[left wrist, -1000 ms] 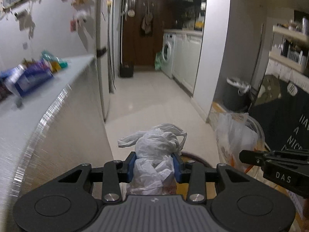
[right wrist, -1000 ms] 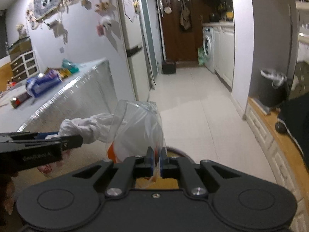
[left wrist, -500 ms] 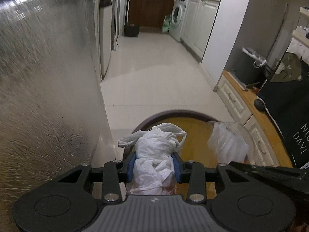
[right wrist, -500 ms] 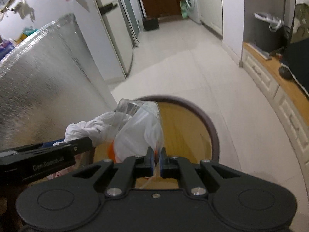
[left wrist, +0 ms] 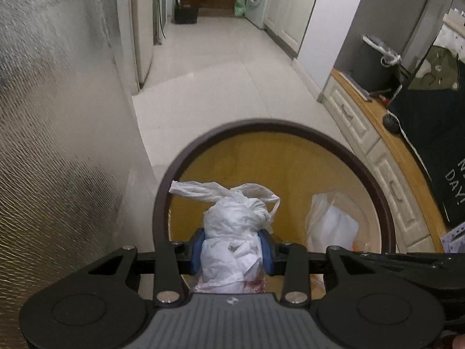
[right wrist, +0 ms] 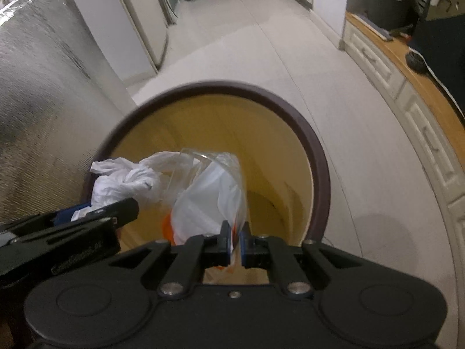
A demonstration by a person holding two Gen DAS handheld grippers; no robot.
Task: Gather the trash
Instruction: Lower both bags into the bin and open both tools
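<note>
Now both bundles hang over the bin (left wrist: 386,203) for dropping: left hand-held gripper (left wrist: 232,251) clamps the knotted white bag (left wrist: 235,226), right hand-held gripper (right wrist: 236,242) pinches the clear bag (right wrist: 212,197).

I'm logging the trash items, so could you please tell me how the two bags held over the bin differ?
The white bag is opaque, crumpled and knotted on top; the clear bag is see-through, showing white and orange contents. The left gripper clamps the white bag's bulky body; the right gripper pinches a thin edge. Both hang over the bin.
</note>
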